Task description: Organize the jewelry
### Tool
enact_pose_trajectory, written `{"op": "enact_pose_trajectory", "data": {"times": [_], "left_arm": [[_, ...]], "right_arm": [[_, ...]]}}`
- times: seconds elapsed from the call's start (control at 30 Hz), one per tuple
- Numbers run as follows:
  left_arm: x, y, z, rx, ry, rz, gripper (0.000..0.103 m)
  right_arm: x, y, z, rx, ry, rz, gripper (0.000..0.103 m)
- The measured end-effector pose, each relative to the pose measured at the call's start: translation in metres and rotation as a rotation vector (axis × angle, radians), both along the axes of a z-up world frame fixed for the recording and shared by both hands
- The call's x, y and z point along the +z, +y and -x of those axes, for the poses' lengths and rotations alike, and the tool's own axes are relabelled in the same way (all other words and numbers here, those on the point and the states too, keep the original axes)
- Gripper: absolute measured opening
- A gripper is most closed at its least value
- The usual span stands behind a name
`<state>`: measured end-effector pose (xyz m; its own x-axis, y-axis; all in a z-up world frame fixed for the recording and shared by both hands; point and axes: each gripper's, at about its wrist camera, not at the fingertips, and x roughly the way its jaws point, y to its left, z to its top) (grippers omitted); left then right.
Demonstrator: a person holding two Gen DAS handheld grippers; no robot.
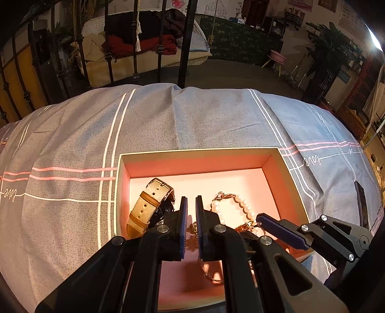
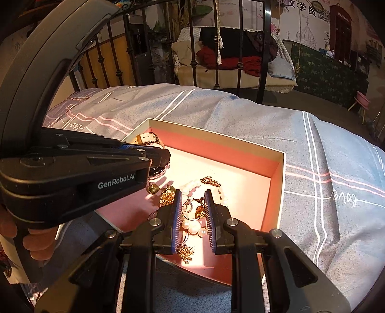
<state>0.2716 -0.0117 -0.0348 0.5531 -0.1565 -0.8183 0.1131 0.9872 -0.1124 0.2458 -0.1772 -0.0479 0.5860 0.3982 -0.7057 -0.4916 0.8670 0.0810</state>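
Lettering reading "GenRobot.AI" runs white along the black side of the left gripper (image 2: 166, 156), which reaches in from the left of the right wrist view with a hand (image 2: 36, 240) wrapped round its grip. Its jaws stand nearly together with only a thin slit between the blue pads, and nothing clamped there that can be made out. The right gripper (image 2: 193, 213) hangs over the open pink-lined box (image 2: 279, 168), jaws a little apart, a gold hoop earring (image 2: 192, 208) and part of the pearl bracelet (image 2: 192, 184) showing in the gap; whether the pads press on either I cannot tell. Just left of its tips lie small gold pieces (image 2: 167, 196). Beyond the left gripper's tips sits a watch with a beige strap (image 1: 149, 204). Farther out, the grey striped bedspread (image 1: 192, 120) carries the word "love" (image 1: 312, 160) in script. On the far wall (image 2: 303, 9), Chinese characters are partly legible.
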Motion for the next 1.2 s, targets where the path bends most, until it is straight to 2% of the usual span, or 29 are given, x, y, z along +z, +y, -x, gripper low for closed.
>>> {"op": "enact_pose_trajectory", "data": {"times": [0.1, 0.17, 0.2, 0.23, 0.27, 0.3, 0.33, 0.37, 0.4, 0.43, 0.57, 0.6, 0.67, 0.9, 1.03, 1.2], "left_arm": [[-0.001, -0.002, -0.002, 0.001, -0.001, -0.003, 0.014], [-0.002, -0.002, -0.003, 0.008, 0.004, -0.002, 0.023], [-0.002, -0.002, -0.003, 0.01, 0.004, -0.002, 0.034], [-0.002, -0.001, -0.004, 0.012, 0.006, 0.002, 0.046], [-0.001, 0.0, -0.003, 0.018, 0.005, 0.004, 0.05], [0.0, 0.0, -0.002, 0.022, 0.001, 0.001, 0.057], [0.002, 0.0, 0.0, 0.025, -0.001, -0.003, 0.062], [0.004, 0.0, 0.001, 0.026, -0.004, -0.004, 0.065], [0.006, 0.001, 0.004, 0.026, -0.007, -0.005, 0.073], [0.009, 0.001, 0.008, 0.021, -0.006, -0.004, 0.076], [0.023, 0.003, 0.042, -0.026, -0.055, 0.019, 0.088], [0.025, 0.004, 0.053, -0.027, -0.067, 0.019, 0.092], [0.03, 0.009, 0.077, -0.018, -0.107, 0.025, 0.093], [0.041, 0.023, 0.153, 0.041, -0.305, 0.038, 0.095], [0.046, 0.024, 0.181, 0.069, -0.41, 0.015, 0.096], [0.048, 0.025, 0.196, 0.097, -0.469, -0.008, 0.096]], "right_arm": [[0.0, 0.0, 0.0, 0.003, 0.002, -0.001, 0.02], [0.001, 0.0, 0.001, 0.008, 0.003, -0.008, 0.02], [0.0, 0.001, 0.001, 0.014, 0.012, -0.007, 0.023], [0.0, 0.001, 0.003, 0.014, 0.012, -0.007, 0.039], [0.0, 0.001, 0.005, 0.011, 0.004, -0.011, 0.05], [0.001, 0.0, 0.007, 0.009, -0.005, -0.018, 0.069], [0.002, 0.0, 0.01, 0.012, -0.009, -0.03, 0.08], [0.003, 0.0, 0.012, 0.015, -0.007, -0.039, 0.084], [0.003, 0.0, 0.015, 0.018, -0.006, -0.045, 0.096], [0.002, 0.0, 0.02, 0.029, -0.005, -0.05, 0.098], [-0.006, -0.004, 0.047, 0.038, -0.021, 0.001, 0.098], [-0.006, -0.006, 0.056, 0.021, -0.052, 0.024, 0.098], [-0.001, -0.014, 0.075, -0.034, -0.127, 0.045, 0.098], [0.029, -0.053, 0.132, -0.253, -0.412, -0.056, 0.098], [0.035, -0.06, 0.15, -0.318, -0.475, -0.077, 0.098], [0.044, -0.064, 0.159, -0.337, -0.496, -0.126, 0.098]]}}
